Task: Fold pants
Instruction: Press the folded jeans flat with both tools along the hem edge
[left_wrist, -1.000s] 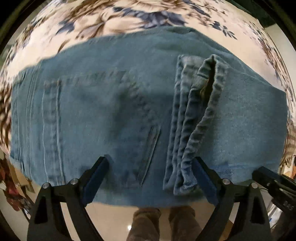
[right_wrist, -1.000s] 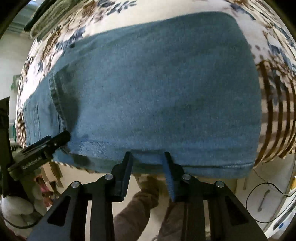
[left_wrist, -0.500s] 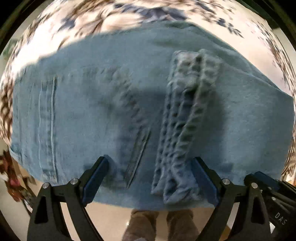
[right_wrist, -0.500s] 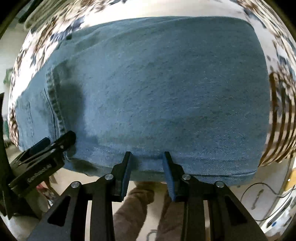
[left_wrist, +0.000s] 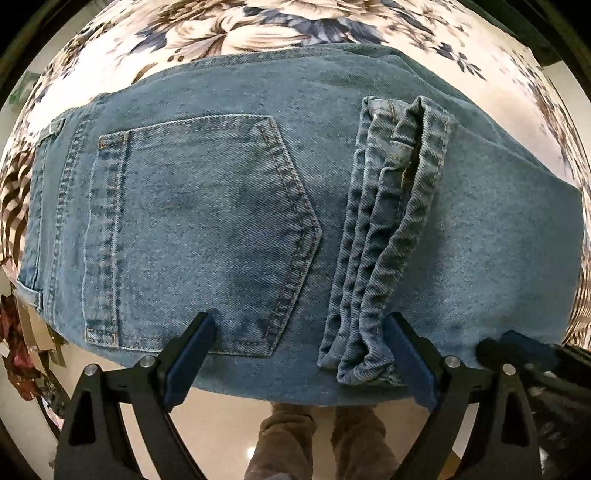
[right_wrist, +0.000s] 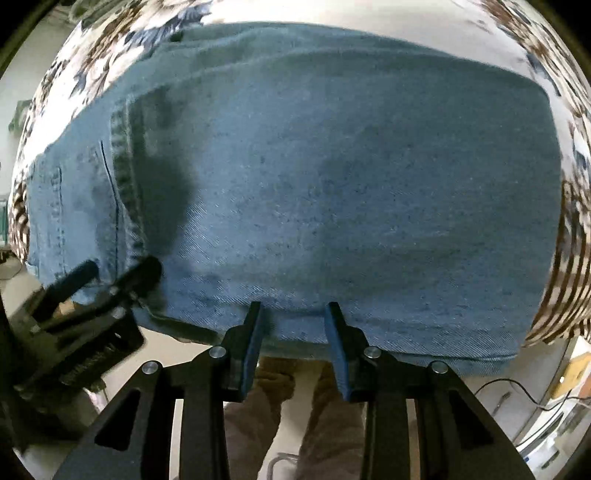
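Nearest you in the left wrist view, your left gripper (left_wrist: 301, 356) is spread wide, its 2 blue-padded fingers (left_wrist: 190, 356) set at the near edge of the jeans (left_wrist: 207, 206) and pinching nothing. Between those fingers lie the lower corner of the back pocket (left_wrist: 201, 225) and the near end of the hems (left_wrist: 384, 254), a stack of stitched cuffs resting on top of the folded denim. Below the gripper your legs (left_wrist: 321, 443) stand on a shiny floor. The tip of your right gripper shows at the lower right of that view, against the jeans' near edge. In the right wrist view, your right gripper (right_wrist: 293, 321) is parted with a modest gap, fingers (right_wrist: 253, 332) at the near folded edge of the jeans (right_wrist: 351, 192); whether they touch the cloth you cannot tell, and no denim sits between them. Your left gripper (right_wrist: 118, 280) appears at the lower left there, blurred, over the hem area. The jeans lie folded flat across the surface (left_wrist: 295, 29), which is covered with a floral cloth showing beyond the far edge and at both sides. Farther right, cables (right_wrist: 517, 391) trail across the floor.
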